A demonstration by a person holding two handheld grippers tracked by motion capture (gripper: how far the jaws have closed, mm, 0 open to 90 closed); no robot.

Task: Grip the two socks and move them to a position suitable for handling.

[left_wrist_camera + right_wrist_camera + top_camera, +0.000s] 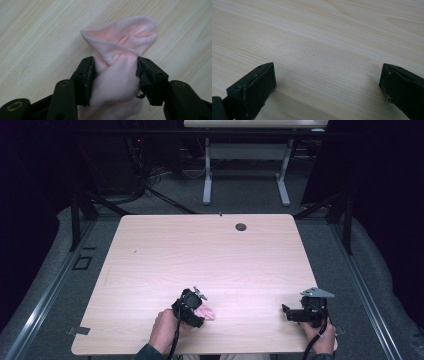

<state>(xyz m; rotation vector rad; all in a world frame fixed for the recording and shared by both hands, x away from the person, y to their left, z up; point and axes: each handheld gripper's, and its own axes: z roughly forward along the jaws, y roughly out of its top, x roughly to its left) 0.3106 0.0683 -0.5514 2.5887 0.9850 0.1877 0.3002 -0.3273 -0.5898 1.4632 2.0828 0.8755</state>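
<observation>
Tool jaws on the left tool point(113, 72) are pressing in on both flanks of a crumpled pink cloth point(117, 62), which is bunching up between the pads and spilling out ahead of them in a loose fold. In the high view the same left tool point(192, 307) is sitting near the front edge of the worktop point(200, 250), a little left of centre, with the pink cloth point(206, 312) lying on the wood just beside it on its right. The grip is landing on the thick gathered middle of the fabric rather than on a thin edge, probably because a soft bundle is giving the pads more to bite on and is less likely to slip out. The jaws are standing about halfway in, stopped by the bulk of the fabric.

Over at the front right, the right tool point(300, 312) is resting low on the worktop, well apart from the cloth, pointing toward the left. In the right gripper view its jaws are standing wide with nothing but bare wood grain between them point(324, 82). It seems to be waiting in reserve, perhaps to catch a free corner once the cloth is being lifted.
</observation>
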